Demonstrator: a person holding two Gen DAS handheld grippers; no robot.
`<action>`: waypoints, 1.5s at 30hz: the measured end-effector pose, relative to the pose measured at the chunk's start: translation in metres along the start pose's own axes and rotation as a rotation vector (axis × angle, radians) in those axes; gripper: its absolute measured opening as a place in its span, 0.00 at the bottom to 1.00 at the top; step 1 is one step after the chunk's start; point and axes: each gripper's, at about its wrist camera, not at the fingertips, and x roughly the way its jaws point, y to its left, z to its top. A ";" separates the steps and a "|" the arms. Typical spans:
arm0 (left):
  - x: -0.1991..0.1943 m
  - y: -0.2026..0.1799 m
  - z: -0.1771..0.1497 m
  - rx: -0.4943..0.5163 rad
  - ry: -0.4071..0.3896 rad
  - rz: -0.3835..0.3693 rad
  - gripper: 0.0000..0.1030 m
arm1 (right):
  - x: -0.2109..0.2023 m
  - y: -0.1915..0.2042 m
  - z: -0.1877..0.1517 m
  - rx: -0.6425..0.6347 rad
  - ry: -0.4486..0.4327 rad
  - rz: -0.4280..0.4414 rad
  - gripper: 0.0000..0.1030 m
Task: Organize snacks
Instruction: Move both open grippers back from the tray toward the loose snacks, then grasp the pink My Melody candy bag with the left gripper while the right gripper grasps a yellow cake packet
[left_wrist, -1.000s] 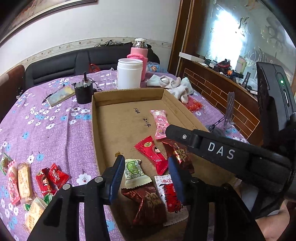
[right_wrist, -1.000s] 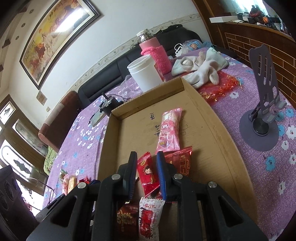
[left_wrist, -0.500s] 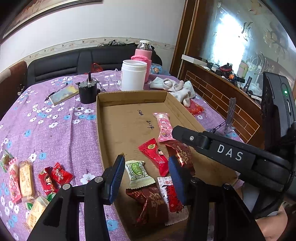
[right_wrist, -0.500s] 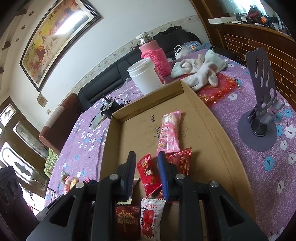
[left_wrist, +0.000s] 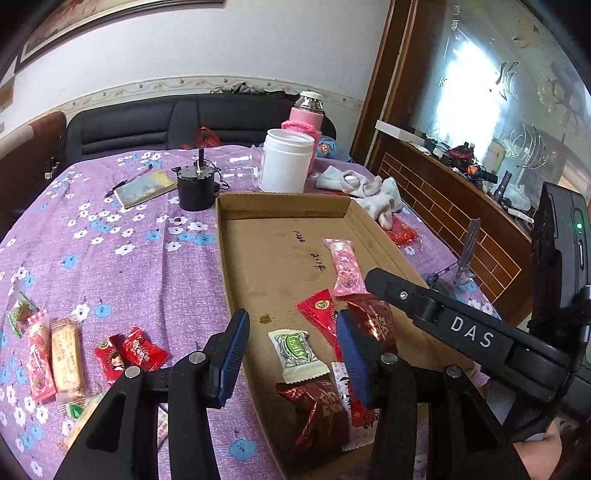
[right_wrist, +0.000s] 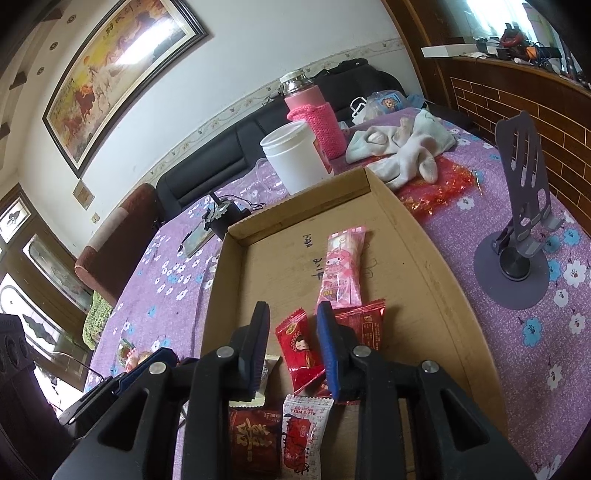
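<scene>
The right gripper (right_wrist: 291, 345), fingers slightly parted and gripping nothing, hovers over the red figure-printed candy wrapper (right_wrist: 301, 345) in the shallow brown cardboard tray (right_wrist: 417, 236); its long axis runs along the fingers. The left gripper (left_wrist: 291, 354), half spread and empty, straddles the tray's left wall. Loose snacks (left_wrist: 62, 354) lie leftward on the purple-clothed desk (left_wrist: 110, 258), nearer the left gripper.

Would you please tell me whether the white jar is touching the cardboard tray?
Cannot tell. In both wrist views the white jar stands just behind the cardboard tray, whose far wall hides the jar's base, so neither contact nor gap shows.
</scene>
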 end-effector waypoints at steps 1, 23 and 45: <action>-0.001 0.000 0.000 -0.001 0.003 0.007 0.50 | 0.000 0.000 0.000 0.000 -0.002 0.001 0.25; -0.061 0.056 -0.023 -0.110 0.021 0.101 0.50 | -0.002 0.024 -0.011 -0.071 0.001 0.037 0.30; -0.085 0.194 -0.045 -0.337 0.080 0.288 0.50 | -0.001 0.148 -0.099 -0.562 0.153 0.336 0.32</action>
